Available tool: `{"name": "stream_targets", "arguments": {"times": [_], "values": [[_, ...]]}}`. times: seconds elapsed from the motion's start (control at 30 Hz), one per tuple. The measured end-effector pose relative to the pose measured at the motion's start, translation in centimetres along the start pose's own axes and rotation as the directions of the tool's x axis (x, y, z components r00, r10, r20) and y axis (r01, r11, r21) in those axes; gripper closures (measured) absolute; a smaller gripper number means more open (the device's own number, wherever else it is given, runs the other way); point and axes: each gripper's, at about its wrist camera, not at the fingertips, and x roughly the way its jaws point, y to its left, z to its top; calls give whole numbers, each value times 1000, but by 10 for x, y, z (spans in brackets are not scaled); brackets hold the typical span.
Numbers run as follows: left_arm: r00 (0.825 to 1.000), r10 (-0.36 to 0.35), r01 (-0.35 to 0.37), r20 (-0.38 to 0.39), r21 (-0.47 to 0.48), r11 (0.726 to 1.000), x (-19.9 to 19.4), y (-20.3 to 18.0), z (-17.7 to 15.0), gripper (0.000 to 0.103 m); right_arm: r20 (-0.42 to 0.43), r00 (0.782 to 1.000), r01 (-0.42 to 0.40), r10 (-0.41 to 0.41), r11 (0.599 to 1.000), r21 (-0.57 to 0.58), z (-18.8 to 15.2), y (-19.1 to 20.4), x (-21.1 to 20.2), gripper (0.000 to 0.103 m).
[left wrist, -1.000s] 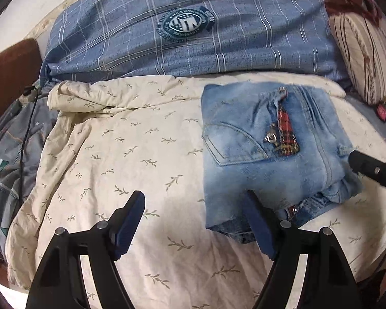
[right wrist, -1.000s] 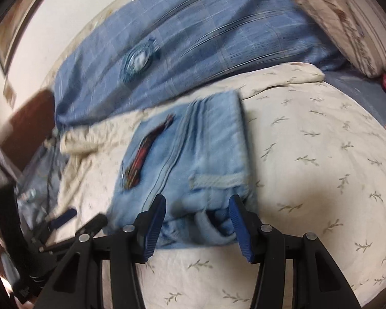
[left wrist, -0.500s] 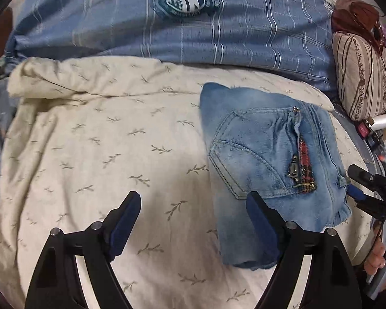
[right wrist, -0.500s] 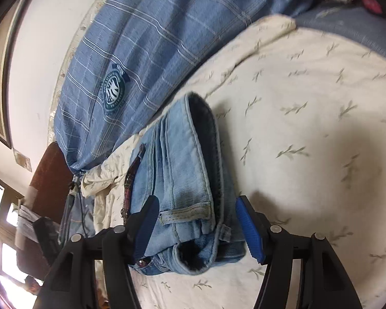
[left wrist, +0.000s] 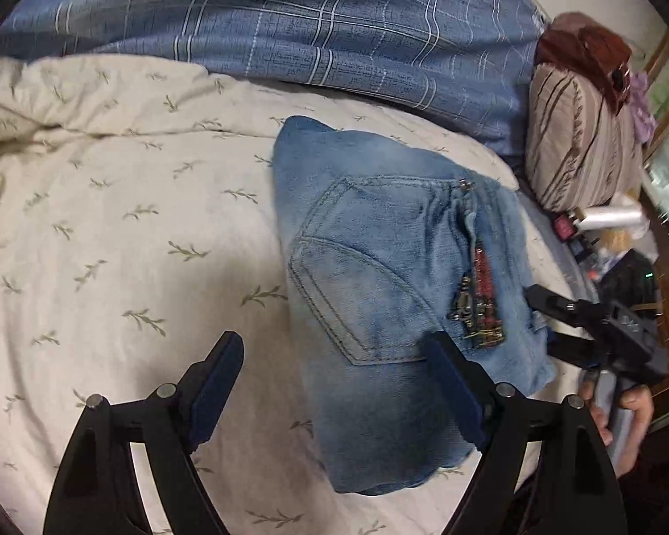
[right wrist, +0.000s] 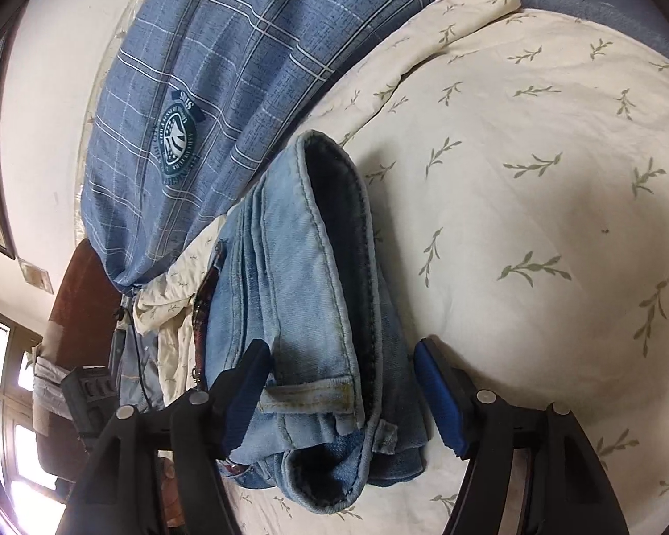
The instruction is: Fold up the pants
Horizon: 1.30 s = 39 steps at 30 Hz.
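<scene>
The folded jeans (left wrist: pixel 379 276) are lying on the bed (left wrist: pixel 111 245) near its front edge. Both the left gripper (left wrist: pixel 334 383) and right gripper (right wrist: pixel 341 397) are hovering, fingers spread apart, holding nothing.

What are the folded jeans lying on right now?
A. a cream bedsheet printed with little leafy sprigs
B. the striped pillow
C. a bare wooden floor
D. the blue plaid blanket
A: the folded jeans rest flat on the cream bedsheet with its leafy sprig print, while the blue plaid blanket lies beyond them and the striped pillow sits off to the side.
</scene>
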Motion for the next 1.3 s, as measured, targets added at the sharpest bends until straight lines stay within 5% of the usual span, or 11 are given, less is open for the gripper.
{"name": "stream_targets", "arguments": {"times": [0.13, 0.23, 0.53, 0.77, 1.1, 1.3], "values": [[993, -115, 116, 35, -3, 993, -2, -5, -3, 18, -20, 999, -25, 25, 1000, -17, 5, -2, 3, 30], [996, -85, 85, 27, 9, 996, 8, -9, -5, 18, -34, 999, -32, 30, 998, -57, 8, 3, 8, 29], [980, -200, 198, -12, -106, 974, 21, 6, 1, 16, -75, 994, -82, 75, 991, -108, 14, 11, 21, 28], [979, -205, 200, -15, -148, 968, 21, 9, 0, 22, -30, 999, -19, 16, 992, -128, 7, 16, 22, 42], [974, -222, 226, 48, -93, 970, 13, -3, 1, 55, 15, 1000, 24, -22, 987, -161, 2, 24, 23, 48], [979, -188, 192, 77, -48, 980, 6, -11, 3, 63, 79, 995, 73, -54, 963, -261, -1, 44, 18, 54]]}}
